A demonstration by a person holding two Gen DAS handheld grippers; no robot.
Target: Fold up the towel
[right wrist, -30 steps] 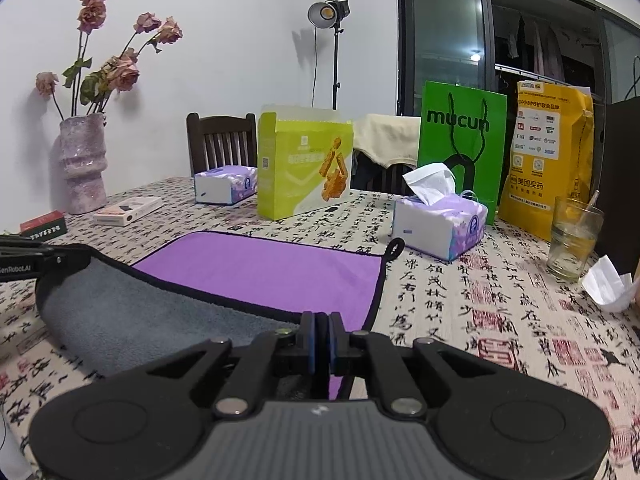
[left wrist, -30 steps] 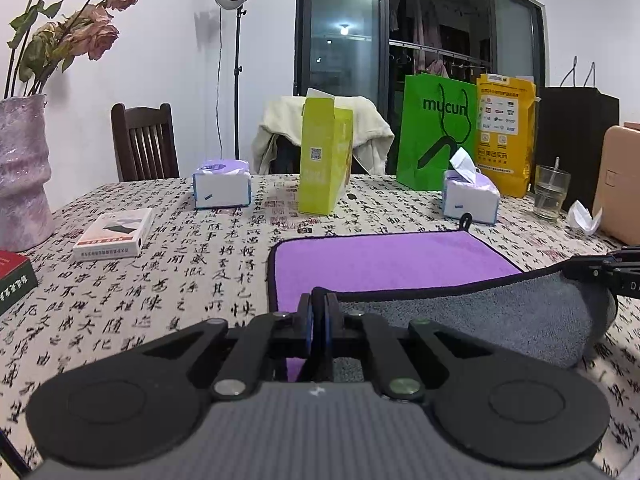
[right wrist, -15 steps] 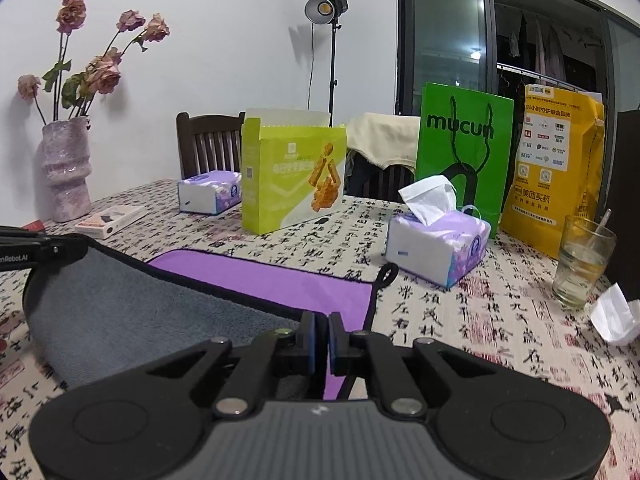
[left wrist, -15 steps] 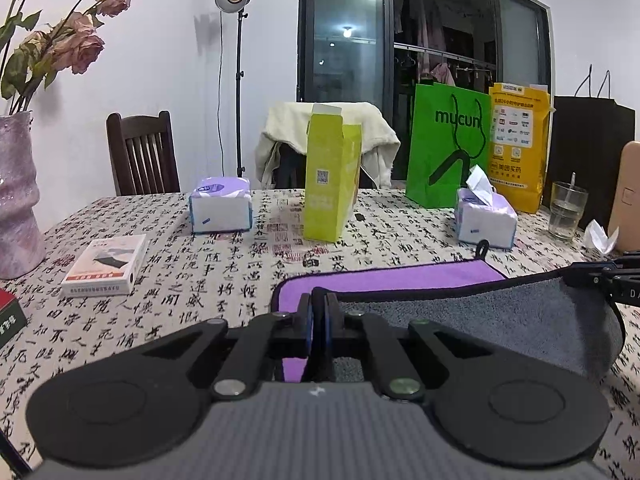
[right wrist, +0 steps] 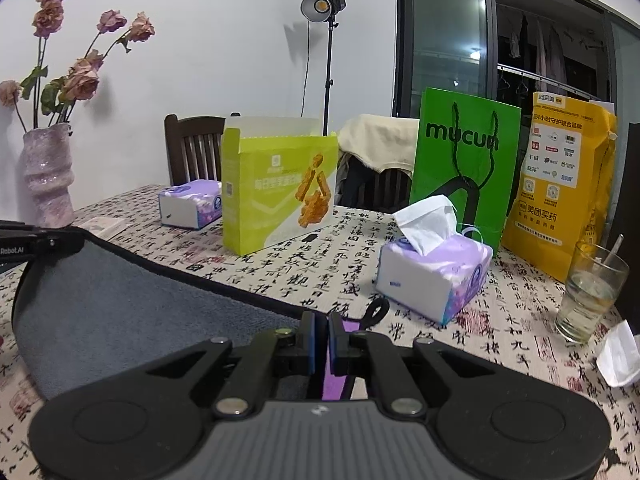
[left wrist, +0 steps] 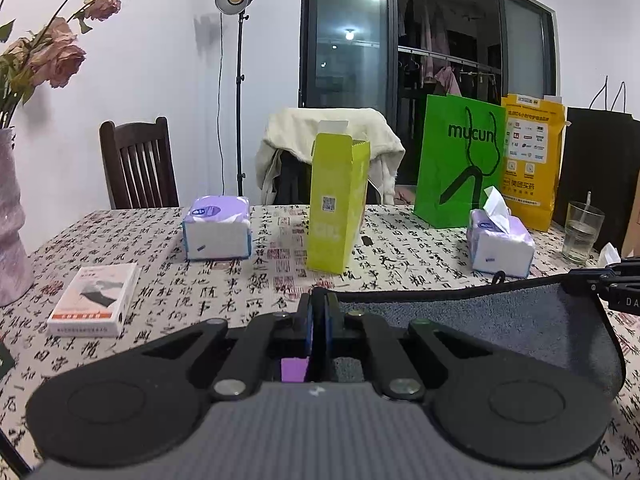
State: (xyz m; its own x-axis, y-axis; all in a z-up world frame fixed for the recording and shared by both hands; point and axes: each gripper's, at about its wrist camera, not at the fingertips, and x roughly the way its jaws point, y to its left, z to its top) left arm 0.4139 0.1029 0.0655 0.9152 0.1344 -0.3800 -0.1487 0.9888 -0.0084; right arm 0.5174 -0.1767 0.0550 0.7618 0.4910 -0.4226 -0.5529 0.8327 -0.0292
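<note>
The towel (left wrist: 480, 328) is purple on one face and grey on the other, with a black hem. My left gripper (left wrist: 318, 320) is shut on one near corner and my right gripper (right wrist: 320, 336) is shut on the other. The grey face hangs raised between them, in the right wrist view too (right wrist: 120, 300). A sliver of the purple face (right wrist: 334, 380) shows under the jaws. The right gripper's tip shows at the right of the left wrist view (left wrist: 604, 280). The left gripper's tip shows at the left of the right wrist view (right wrist: 44, 238).
On the calligraphy-print tablecloth (left wrist: 260, 280) stand a yellow-green box (left wrist: 336, 204), two tissue packs (left wrist: 216, 232) (right wrist: 434, 272), a green bag (right wrist: 464, 168), a yellow bag (right wrist: 560, 184), a glass of water (right wrist: 592, 292), a small carton (left wrist: 94, 304) and a vase (right wrist: 48, 180).
Both grippers have carried the held towel edge up and away from me. The grey face now covers almost all of the purple face that lay open before.
</note>
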